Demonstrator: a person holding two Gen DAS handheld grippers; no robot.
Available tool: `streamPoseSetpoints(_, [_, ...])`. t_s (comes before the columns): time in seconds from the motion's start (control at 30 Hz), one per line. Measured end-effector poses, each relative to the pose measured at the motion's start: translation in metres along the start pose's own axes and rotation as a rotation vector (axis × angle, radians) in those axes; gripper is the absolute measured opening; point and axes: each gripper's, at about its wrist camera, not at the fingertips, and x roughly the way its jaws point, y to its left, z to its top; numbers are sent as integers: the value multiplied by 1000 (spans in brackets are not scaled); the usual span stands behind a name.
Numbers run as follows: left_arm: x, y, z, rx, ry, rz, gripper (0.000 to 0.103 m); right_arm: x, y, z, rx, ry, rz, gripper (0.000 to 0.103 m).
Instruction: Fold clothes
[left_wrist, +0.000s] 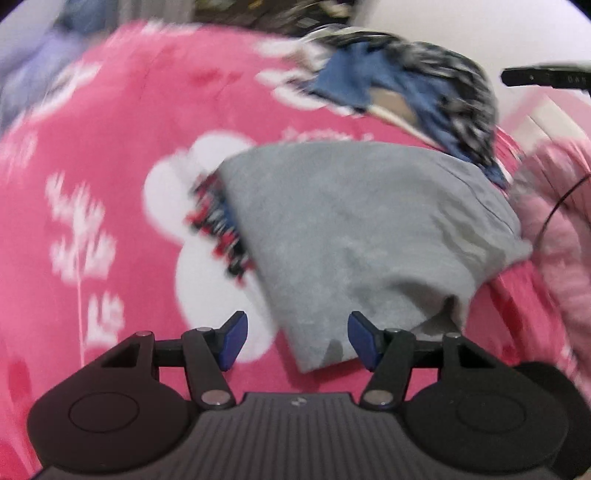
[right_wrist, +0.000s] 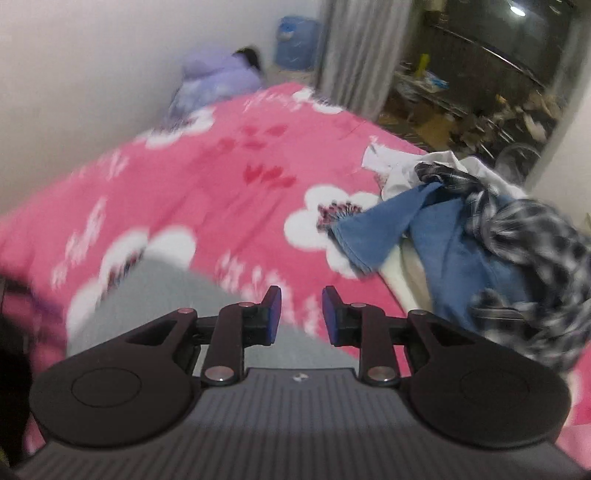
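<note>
A folded grey garment (left_wrist: 369, 236) lies on the pink flowered bedspread (left_wrist: 122, 155). My left gripper (left_wrist: 297, 339) hovers over its near corner, jaws wide apart, nothing pinched between the blue pads. In the right wrist view the same grey garment (right_wrist: 155, 299) shows low and left, behind my right gripper (right_wrist: 301, 316). Its jaws stand a narrow gap apart with only bedspread (right_wrist: 207, 192) seen between them. A heap of unfolded clothes, a blue piece (right_wrist: 436, 236) and a black-and-white checked shirt (right_wrist: 532, 254), lies to the right; the heap (left_wrist: 417, 92) also sits beyond the grey garment.
A lilac jacket (right_wrist: 218, 81) lies at the bed's far corner by the white wall. A grey curtain (right_wrist: 362, 51) and a cluttered dark area (right_wrist: 480, 85) lie beyond the bed. A pink quilted piece (left_wrist: 557, 229) and a thin black cable (left_wrist: 554, 214) sit at the right edge.
</note>
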Motion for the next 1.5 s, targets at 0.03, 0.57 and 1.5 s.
streamPoseSetpoints(0.03, [-3, -11, 1, 59, -17, 9, 61, -6, 8, -6, -25, 25, 35, 25])
streamPoseSetpoints(0.57, [40, -87, 2, 327, -51, 70, 47, 63, 144, -109, -17, 92, 245, 26])
streamPoseSetpoints(1.5, [62, -104, 0, 478, -192, 140, 16, 60, 123, -121, 2, -23, 194, 33])
